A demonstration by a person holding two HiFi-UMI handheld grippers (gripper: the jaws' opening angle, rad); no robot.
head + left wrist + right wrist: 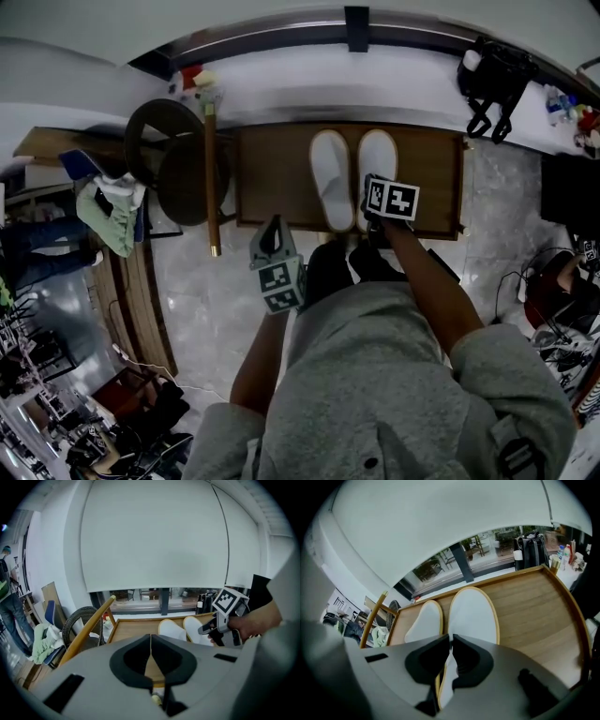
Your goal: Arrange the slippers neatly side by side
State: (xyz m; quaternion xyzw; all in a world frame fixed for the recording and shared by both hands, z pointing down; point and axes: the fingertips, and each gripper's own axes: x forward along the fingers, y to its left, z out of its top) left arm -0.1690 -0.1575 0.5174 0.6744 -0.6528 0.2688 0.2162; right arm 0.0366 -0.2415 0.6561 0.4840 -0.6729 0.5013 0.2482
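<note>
Two white slippers with tan rims lie side by side, toes away from me, on a low wooden table (272, 178). The left slipper (332, 178) (423, 623) lies free. My right gripper (368, 202) (450, 644) is at the heel of the right slipper (377, 159) (472, 616), its jaws nearly together with the slipper's inner rim running between them. My left gripper (274, 223) (150, 641) hangs over the floor in front of the table, shut and empty. The left gripper view shows both slippers (171, 630) and the right gripper's marker cube (228, 601).
A dark round wicker chair (173, 159) and a leaning wooden pole (212, 178) stand left of the table. Green cloth (112, 216) lies further left. A black bag (492, 70) sits on the ledge behind. A person (9, 606) stands at far left.
</note>
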